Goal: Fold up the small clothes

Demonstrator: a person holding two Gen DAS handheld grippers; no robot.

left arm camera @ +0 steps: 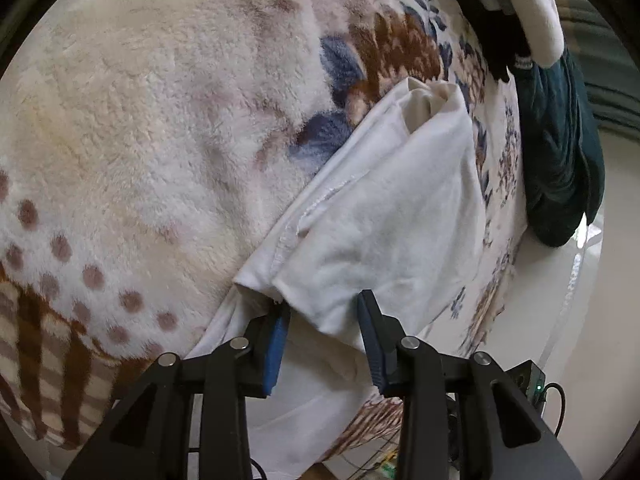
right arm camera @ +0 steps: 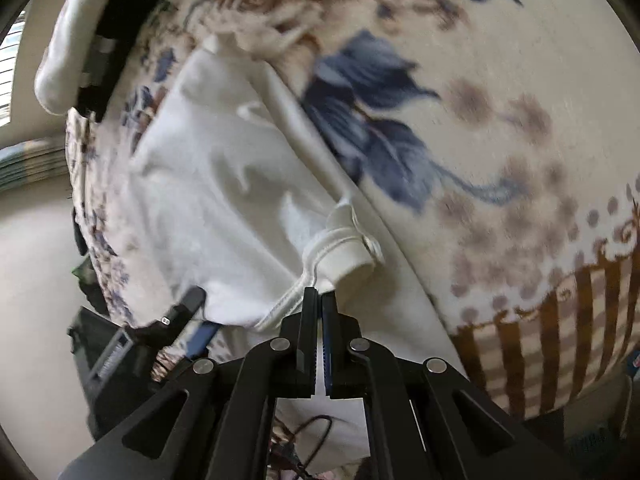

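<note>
The white garment (left arm camera: 384, 216) lies across the fleecy patterned blanket (left arm camera: 140, 128), its near edge hanging toward both tools. The left gripper (left arm camera: 324, 320) straddles a bunched fold of that edge: cloth fills the gap between the two blue pads (left arm camera: 276, 344), the left pad lying against a hemmed corner, while the right pad seems to sit just clear of the fabric. Whether this counts as a real hold cannot be told from here; the jaws stand partly apart.

The right gripper (right arm camera: 319, 300) is clenched tight, its fingers meeting with a thin sliver of white between them lower down. Just beyond the tips lies a rolled, stitched hem (right arm camera: 344, 240), so it probably pinches the garment's edge there, likely to carry one corner while the other tool takes the opposite one for a fold.

Much is uncertain. The right wrist view is smeared by motion, and the exact seam caught is hidden behind the fingertips. The garment's near part drops out of sight beneath both tools, so its type and full outline stay unknown. A dark green cloth (left arm camera: 560, 152) beyond the right pad of the left tool is cut off by the frame.
</note>
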